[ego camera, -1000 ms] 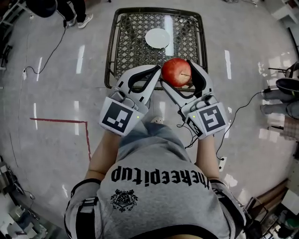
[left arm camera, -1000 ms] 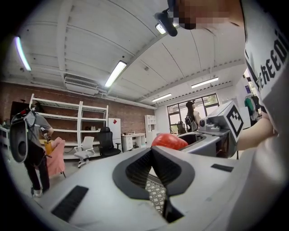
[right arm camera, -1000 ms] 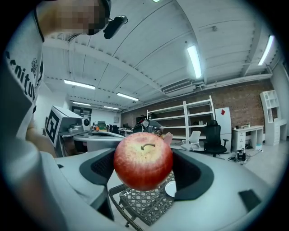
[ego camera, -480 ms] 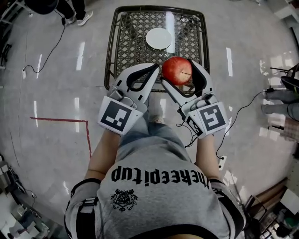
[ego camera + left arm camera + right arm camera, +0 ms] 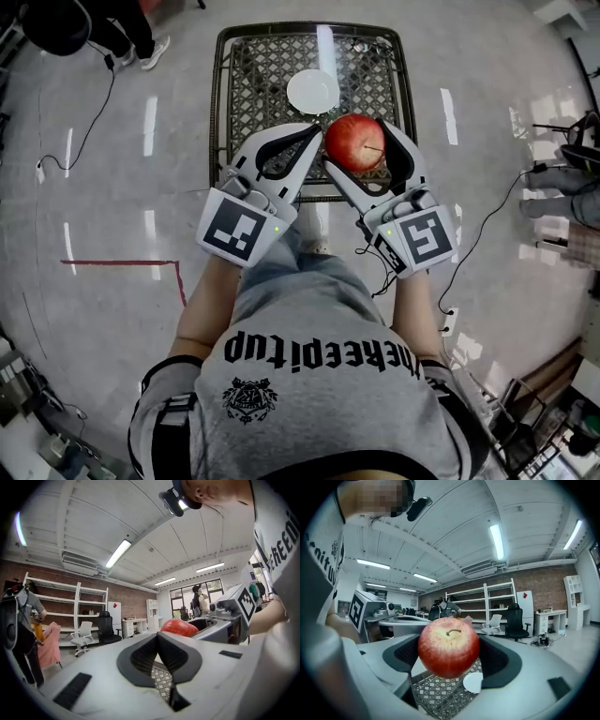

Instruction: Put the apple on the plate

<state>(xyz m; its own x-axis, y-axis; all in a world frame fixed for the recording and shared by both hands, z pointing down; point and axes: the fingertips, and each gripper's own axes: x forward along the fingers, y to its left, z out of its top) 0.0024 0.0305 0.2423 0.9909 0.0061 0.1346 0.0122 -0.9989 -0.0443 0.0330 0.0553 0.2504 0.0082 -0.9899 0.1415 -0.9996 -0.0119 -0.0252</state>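
Black lattice metal table [image 5: 253, 84] carries a bare round white plate [image 5: 313, 91]; right gripper [image 5: 356, 141] clamps the red apple [image 5: 354, 145] aloft; left gripper [image 5: 312, 134], jaws together, empty. Placement pending.

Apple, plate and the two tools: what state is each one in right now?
Right tool: shut on the apple.
Left tool: shut, holding nothing.
Apple: clamped, held in the air.
Plate: empty, flat on the mesh table.
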